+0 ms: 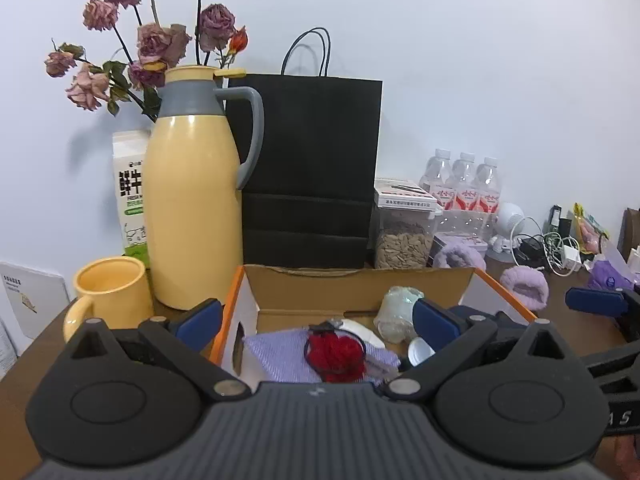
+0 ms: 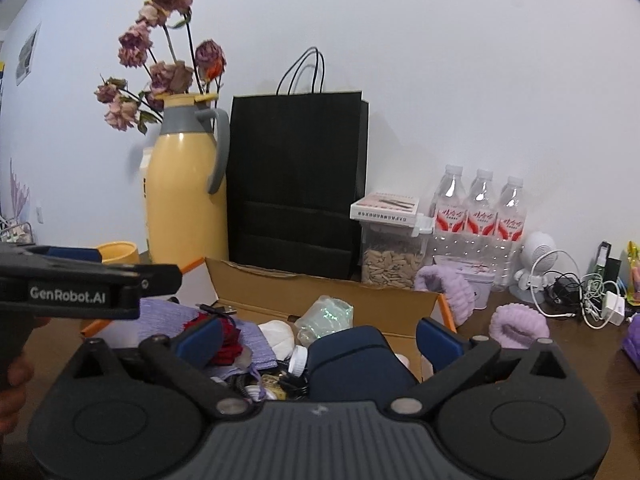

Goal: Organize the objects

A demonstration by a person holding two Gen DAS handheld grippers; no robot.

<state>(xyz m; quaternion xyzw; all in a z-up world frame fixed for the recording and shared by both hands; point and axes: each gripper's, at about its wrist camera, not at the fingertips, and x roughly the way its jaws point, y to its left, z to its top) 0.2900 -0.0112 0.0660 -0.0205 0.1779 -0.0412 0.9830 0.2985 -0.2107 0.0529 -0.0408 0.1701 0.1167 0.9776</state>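
Near counter front edge: cardboard box [image 1: 360,284] directly ahead of both grippers, right gripper [image 2: 318,340] nearer its clutter, dark blue pouch [image 2: 356,356] between spread fingers, untouched; left gripper [image 1: 316,322] released, empty.

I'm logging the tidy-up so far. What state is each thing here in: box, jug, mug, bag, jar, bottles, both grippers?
Cardboard box: open, partly filled.
Yellow jug: upright, lid on.
Yellow mug: upright, looks empty.
Black paper bag: standing upright.
Seed jar: lidded, partly full.
Water bottles: capped, upright.
Left gripper: open, holding nothing.
Right gripper: open, holding nothing.
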